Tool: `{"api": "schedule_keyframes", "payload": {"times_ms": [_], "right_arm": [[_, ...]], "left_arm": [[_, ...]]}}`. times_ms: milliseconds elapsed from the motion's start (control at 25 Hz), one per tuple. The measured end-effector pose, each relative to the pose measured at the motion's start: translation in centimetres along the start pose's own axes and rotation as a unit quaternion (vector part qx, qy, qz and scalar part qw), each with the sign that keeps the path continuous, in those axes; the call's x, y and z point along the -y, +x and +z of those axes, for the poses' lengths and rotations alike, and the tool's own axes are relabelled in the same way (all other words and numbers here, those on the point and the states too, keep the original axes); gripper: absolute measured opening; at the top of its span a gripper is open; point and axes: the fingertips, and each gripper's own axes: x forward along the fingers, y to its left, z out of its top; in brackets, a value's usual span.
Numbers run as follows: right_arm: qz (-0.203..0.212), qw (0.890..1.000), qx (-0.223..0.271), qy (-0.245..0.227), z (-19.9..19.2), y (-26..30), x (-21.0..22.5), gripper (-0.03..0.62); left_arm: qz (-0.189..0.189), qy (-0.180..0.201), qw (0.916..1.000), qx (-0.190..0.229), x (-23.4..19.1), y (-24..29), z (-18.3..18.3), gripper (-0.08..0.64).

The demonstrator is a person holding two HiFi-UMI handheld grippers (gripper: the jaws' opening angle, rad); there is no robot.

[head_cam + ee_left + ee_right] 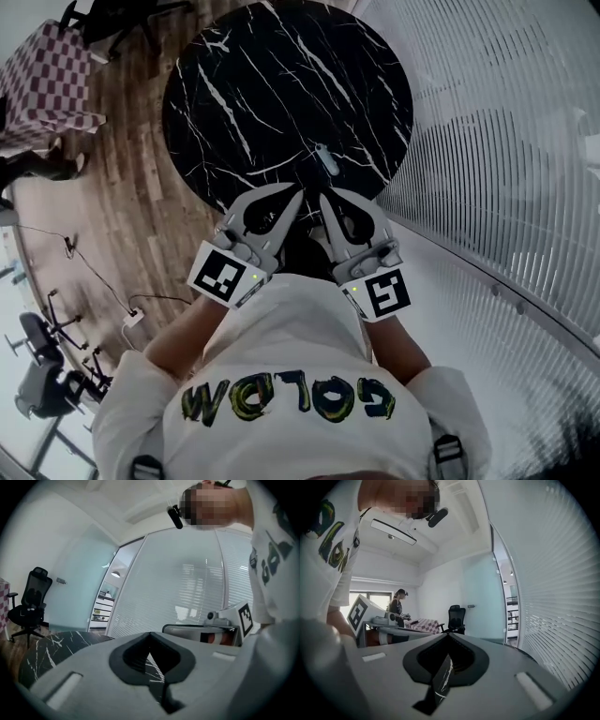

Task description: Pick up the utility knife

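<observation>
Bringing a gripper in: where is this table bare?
The round black table is bare across its far and left parts. Crowded only at the near edge, where the utility knife lies just beyond the left gripper and right gripper.

You held two hand-held grippers: the left hand-held gripper (296, 194) and the right hand-held gripper (325, 198). Each carried one marker cube (223, 275), which made two cubes. You faced one round black marble tabletop (281, 84), and on it lay one utility knife (325, 159), toward five o'clock of its disc. One checkered table (52, 80) stood at ten o'clock in the head view. The right gripper view showed one black office chair (456, 619) and one other person (397, 603) at nine o'clock of it.
</observation>
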Motion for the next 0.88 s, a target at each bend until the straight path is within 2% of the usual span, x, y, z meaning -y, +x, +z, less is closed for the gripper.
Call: {"api": "schedule_keyframes", "payload": {"times_ms": [160, 360, 520, 680, 880], "right_arm": [[-0.001, 1.0, -0.021, 0.012, -2.4, 1.0, 1.5, 0.015], [-0.004, 0.999, -0.041, -0.007, -5.2, 2.1, 3.3, 0.031], [-0.011, 0.997, -0.071, 0.009, -8.2, 2.9, 4.7, 0.04], [-0.013, 0.996, -0.087, -0.009, -11.1, 3.7, 6.4, 0.057], [-0.019, 0.993, -0.115, -0.004, -15.0, 4.6, 7.8, 0.074]], "left_arm": [[0.005, -0.001, 0.9999, -0.014, -1.5, 1.3, -2.0, 0.003], [0.011, -0.003, 0.9995, -0.031, -3.3, 2.4, -4.6, 0.003], [0.015, -0.019, 0.9985, -0.05, -5.0, 3.3, -7.3, 0.003], [0.015, -0.035, 0.9978, -0.054, -5.9, 4.4, -9.7, 0.003], [0.008, -0.04, 0.9971, -0.064, -6.9, 5.6, -12.7, 0.003]]}}
